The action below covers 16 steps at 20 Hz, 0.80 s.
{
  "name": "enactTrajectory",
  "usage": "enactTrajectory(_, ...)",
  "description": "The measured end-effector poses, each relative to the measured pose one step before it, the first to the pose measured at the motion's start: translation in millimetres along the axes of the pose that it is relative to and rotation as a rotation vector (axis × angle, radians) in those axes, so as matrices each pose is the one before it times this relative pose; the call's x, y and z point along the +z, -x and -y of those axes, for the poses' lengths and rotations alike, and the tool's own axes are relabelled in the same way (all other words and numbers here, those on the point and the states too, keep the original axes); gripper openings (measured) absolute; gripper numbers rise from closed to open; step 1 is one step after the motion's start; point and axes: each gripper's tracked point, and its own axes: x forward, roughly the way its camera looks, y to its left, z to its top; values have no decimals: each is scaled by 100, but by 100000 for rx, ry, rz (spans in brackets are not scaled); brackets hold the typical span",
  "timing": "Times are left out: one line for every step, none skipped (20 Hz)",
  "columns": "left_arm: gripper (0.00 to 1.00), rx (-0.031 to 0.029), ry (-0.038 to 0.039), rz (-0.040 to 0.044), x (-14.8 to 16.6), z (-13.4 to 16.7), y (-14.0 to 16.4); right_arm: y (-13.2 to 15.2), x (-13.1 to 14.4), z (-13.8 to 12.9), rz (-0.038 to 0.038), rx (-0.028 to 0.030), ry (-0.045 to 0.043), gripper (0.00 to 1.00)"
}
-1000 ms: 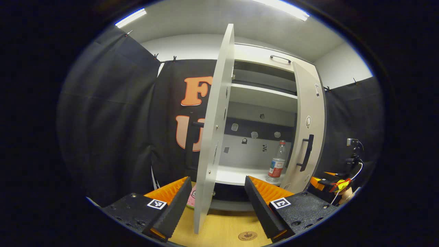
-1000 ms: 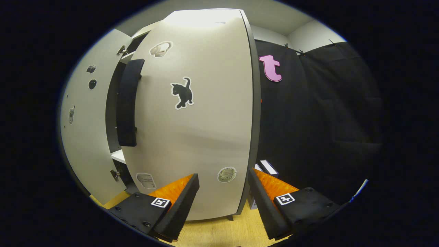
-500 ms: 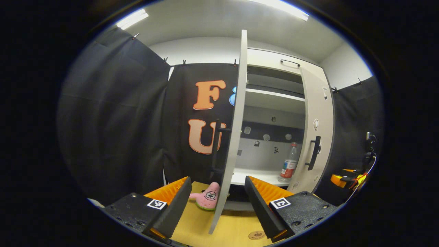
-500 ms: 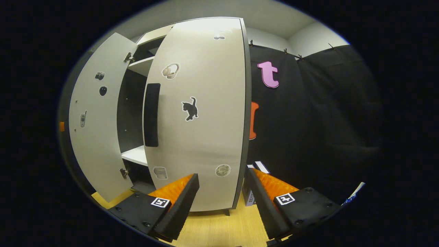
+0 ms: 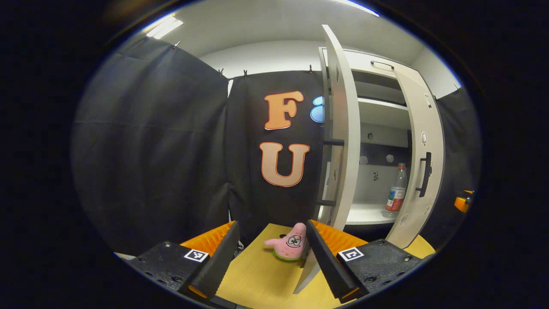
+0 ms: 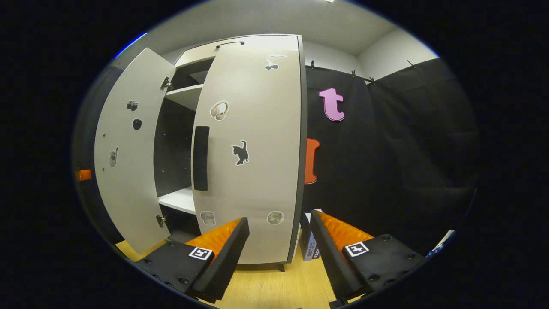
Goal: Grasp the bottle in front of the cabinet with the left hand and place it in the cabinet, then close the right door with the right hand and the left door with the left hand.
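Note:
The clear bottle (image 5: 396,189) with a red label stands upright on the lower shelf inside the white cabinet (image 5: 373,113). The left door (image 5: 343,128) stands wide open, seen almost edge-on, just beyond my right finger in the left gripper view. My left gripper (image 5: 272,225) is open and holds nothing, to the left of that door. The right door (image 6: 248,150), with a cat sticker and a dark handle (image 6: 200,158), is swung partly shut. My right gripper (image 6: 279,219) hangs open a little in front of its lower part, apart from it.
A pink star plush (image 5: 291,245) lies on the wooden table (image 5: 257,279) between my left fingers, near the left door's bottom corner. A small blue box (image 6: 309,244) stands by the cabinet's right side. Black cloth walls close in behind and at both sides.
My left gripper has shifted left, from facing the cabinet's inside to the left door's outer side. My right gripper has drawn back from the right door.

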Motion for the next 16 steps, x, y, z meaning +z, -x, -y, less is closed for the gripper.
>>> enactTrajectory(96,-994,1049,-913,-586,341,-716,177,-28,70,187,12,175,96)
enactTrajectory(95,-1037,1083,-486,-358,402,-505,262,-80,160,-108,-179,198,96)
enactTrajectory(95,-1151,882,-559,-270,329,-393,87,-81,218,-41,-348,274,96)
enactTrajectory(95,-1272,712,-294,-200,485,-310,195,-47,190,-82,-403,402,96)
enactTrajectory(95,519,-263,3,-26,7,-151,168,-61,243,117,-370,366,96)
enactTrajectory(94,49,-823,73,-118,-51,-76,185,-69,169,9,-154,402,96)
enactTrajectory(94,-279,265,-132,-51,92,39,134,-13,179,-20,-183,251,96)
enactTrajectory(94,-378,1534,-862,-137,210,-54,232,10,137,36,-99,-109,96)
enactTrajectory(96,-1159,1753,-414,-101,265,80,190,105,97,299,52,-483,96)
enactTrajectory(94,-2369,1398,-508,-188,705,63,212,108,63,222,-17,-605,96)
enactTrajectory(94,-2401,856,-300,-169,978,1,59,68,40,258,76,-535,96)
enactTrajectory(93,-2867,424,-557,-164,989,-33,250,52,153,162,-155,-181,96)
enactTrajectory(93,-2965,-26,-499,-127,859,-143,224,-37,218,55,-475,73,96)
enactTrajectory(93,-2962,-467,-500,-144,1220,-160,415,-41,322,27,-572,206,96)
enactTrajectory(93,-3286,-895,-536,-275,1231,-199,195,-31,296,102,-660,180,96)
enactTrajectory(90,-2956,-891,-343,-34,1181,-340,328,-111,421,16,-785,96,96)
